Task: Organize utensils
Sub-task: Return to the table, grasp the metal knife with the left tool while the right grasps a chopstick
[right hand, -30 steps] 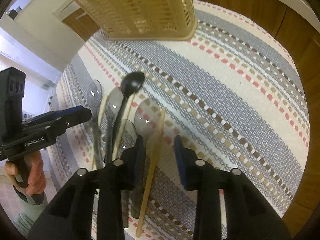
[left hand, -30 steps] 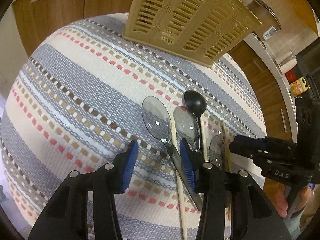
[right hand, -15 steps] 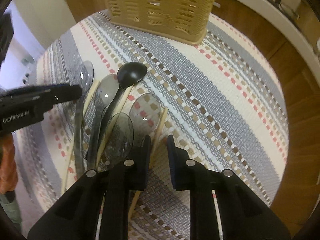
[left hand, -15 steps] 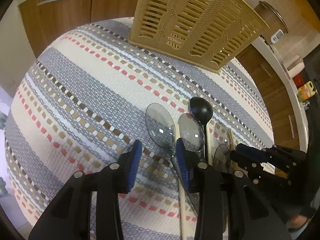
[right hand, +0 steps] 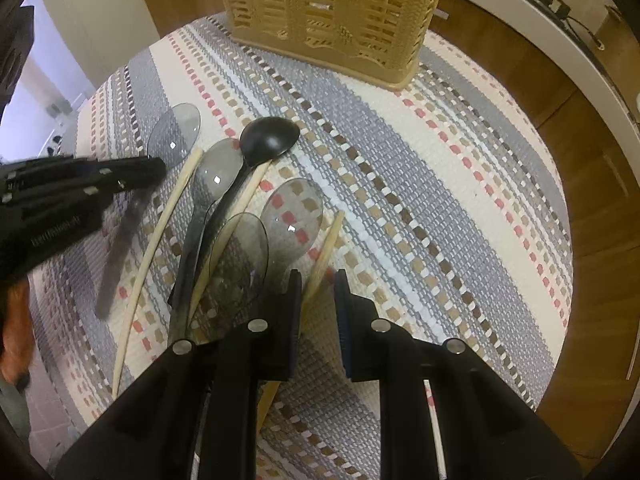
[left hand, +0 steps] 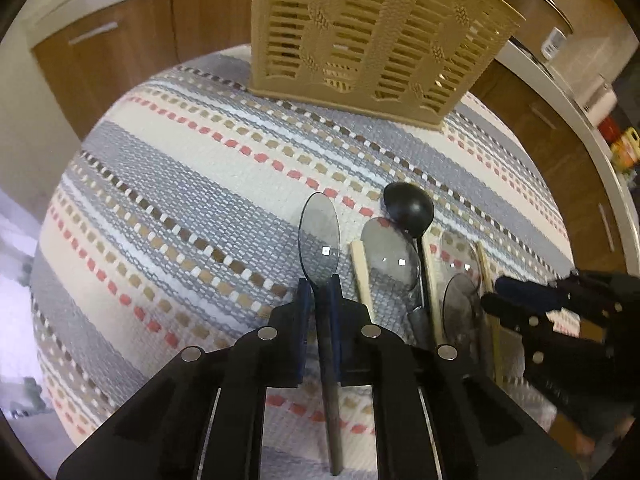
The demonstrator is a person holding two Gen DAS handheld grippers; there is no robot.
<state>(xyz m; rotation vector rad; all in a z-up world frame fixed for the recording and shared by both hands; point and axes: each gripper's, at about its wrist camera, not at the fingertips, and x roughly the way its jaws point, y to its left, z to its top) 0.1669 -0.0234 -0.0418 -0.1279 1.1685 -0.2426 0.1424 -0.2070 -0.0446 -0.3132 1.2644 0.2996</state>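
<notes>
Since a moment ago, my left tongs are closing onto the clear spoon's neck, leftmost in the row. Light, slick plastic; grip the stiff handle. My right tongs straddle a wooden chopstick, slightly apart.

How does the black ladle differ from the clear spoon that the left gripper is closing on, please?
The black ladle is opaque with a round, deep bowl; the clear spoon is see-through grey with a long oval bowl. The ladle lies among other utensils, while the spoon sits apart between the closing jaws of the left gripper. Both bowls point toward the basket.
</notes>
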